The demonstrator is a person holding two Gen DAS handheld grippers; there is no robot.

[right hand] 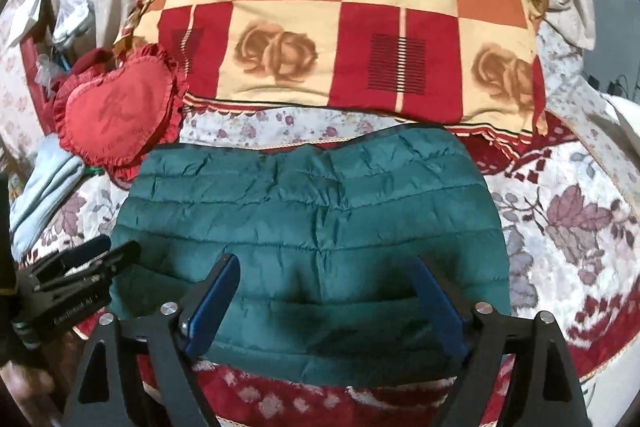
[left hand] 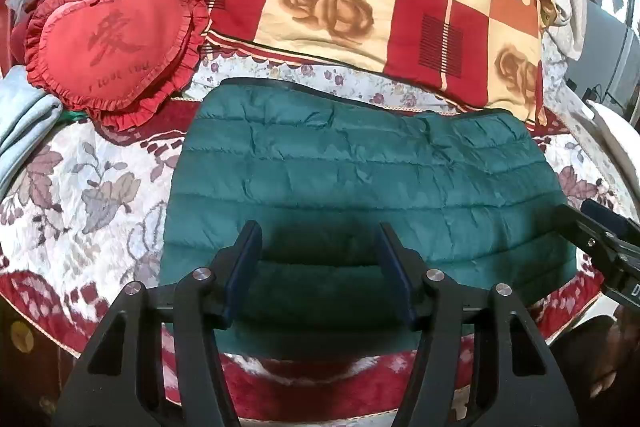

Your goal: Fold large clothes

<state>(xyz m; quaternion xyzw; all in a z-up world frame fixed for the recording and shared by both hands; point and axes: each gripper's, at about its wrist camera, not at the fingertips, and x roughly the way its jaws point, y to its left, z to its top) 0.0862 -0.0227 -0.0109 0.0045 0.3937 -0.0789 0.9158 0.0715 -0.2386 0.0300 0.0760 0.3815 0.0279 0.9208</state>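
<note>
We hold the left gripper (left hand: 318, 259) and right gripper (right hand: 328, 291) released above the green jacket (left hand: 360, 179); we should grasp its near edge evenly with the 2 grippers.

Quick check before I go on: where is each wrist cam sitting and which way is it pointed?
Left wrist: on the left gripper, above the near edge of the green quilted jacket, facing the patchwork pillow; own fingers open, right gripper at right.
Right wrist: on the right gripper, same heading; fingers open, left gripper at left.
Shared: jacket, pillow, heart cushion.
</note>
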